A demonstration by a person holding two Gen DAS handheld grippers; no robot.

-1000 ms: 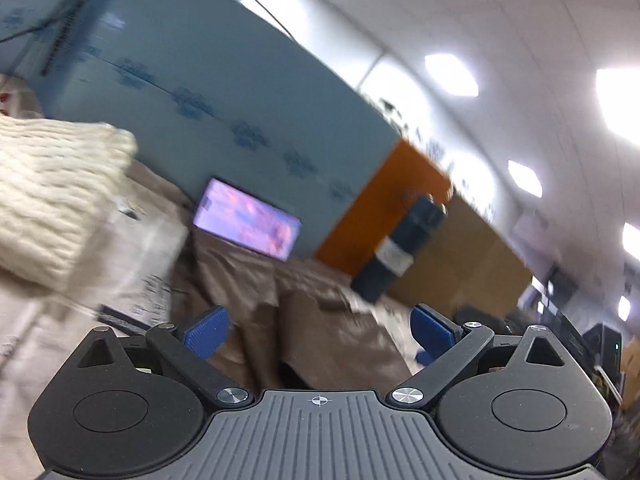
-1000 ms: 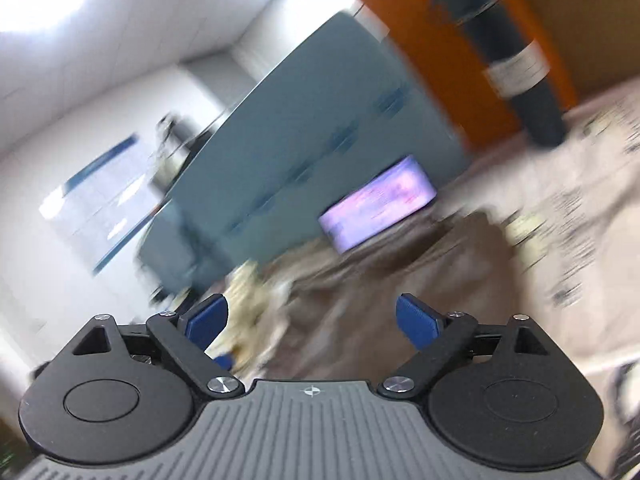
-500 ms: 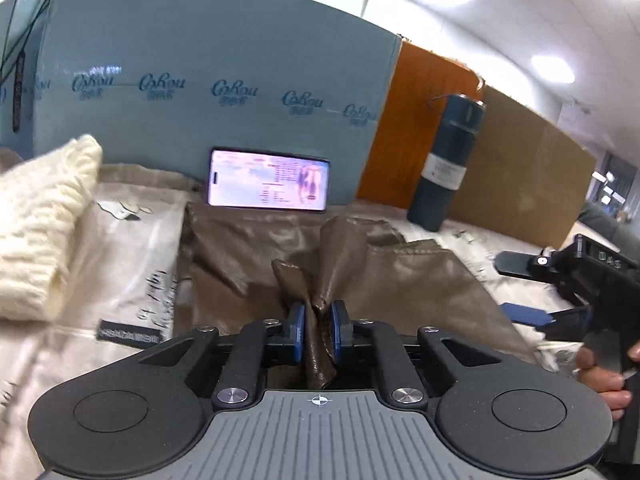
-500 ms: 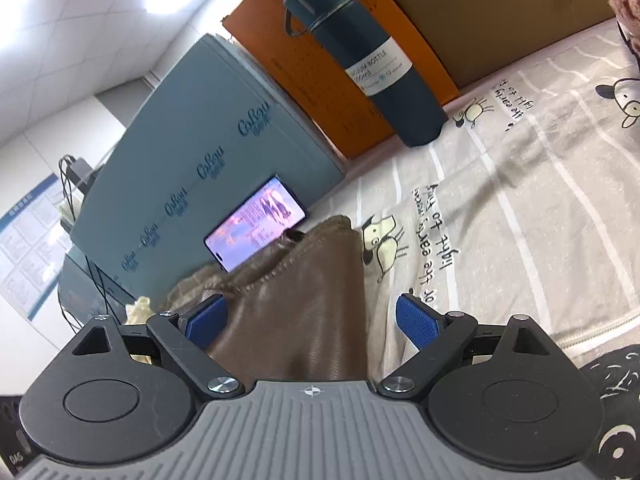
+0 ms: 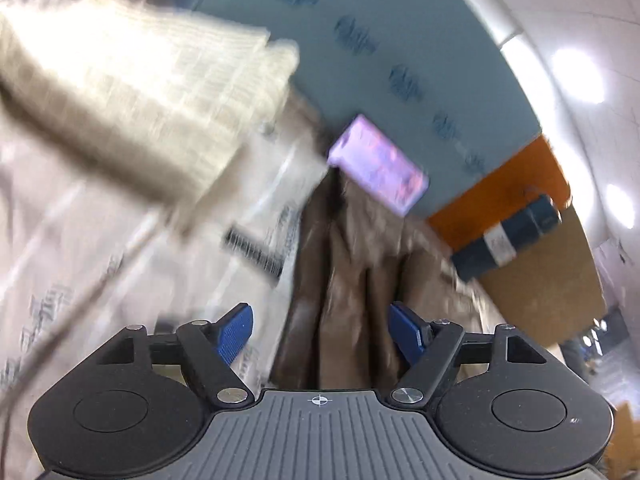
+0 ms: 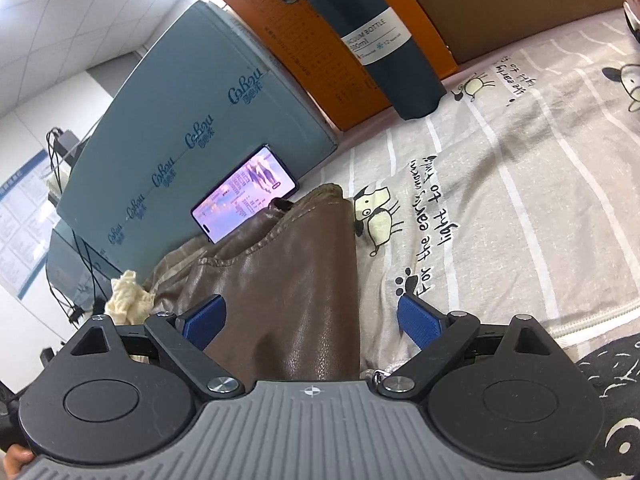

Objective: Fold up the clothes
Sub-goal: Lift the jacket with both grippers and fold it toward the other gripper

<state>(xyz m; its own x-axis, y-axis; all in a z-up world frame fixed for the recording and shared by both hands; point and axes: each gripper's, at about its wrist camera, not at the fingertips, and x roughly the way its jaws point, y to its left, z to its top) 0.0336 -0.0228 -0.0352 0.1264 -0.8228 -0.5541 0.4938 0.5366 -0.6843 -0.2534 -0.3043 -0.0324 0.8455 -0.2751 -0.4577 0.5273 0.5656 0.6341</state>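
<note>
Both cameras sit low over the bed, each looking forward between its own blue fingers toward the lit phone (image 6: 245, 193) propped against the blue-grey board (image 6: 192, 120). The left wrist view is blurred and rolled – the phone (image 5: 378, 170) lies up and right of centre, the cream knit (image 5: 132, 92) close on its left. The right wrist view is sharp, near the brown garment (image 6: 288, 280) in front of the phone. Both share phone, board, garment and dark flask (image 6: 372, 36)

Printed bedsheet (image 6: 520, 208), brown leather garment (image 6: 288, 280), phone (image 6: 244, 194), bottle (image 6: 384, 40)
</note>
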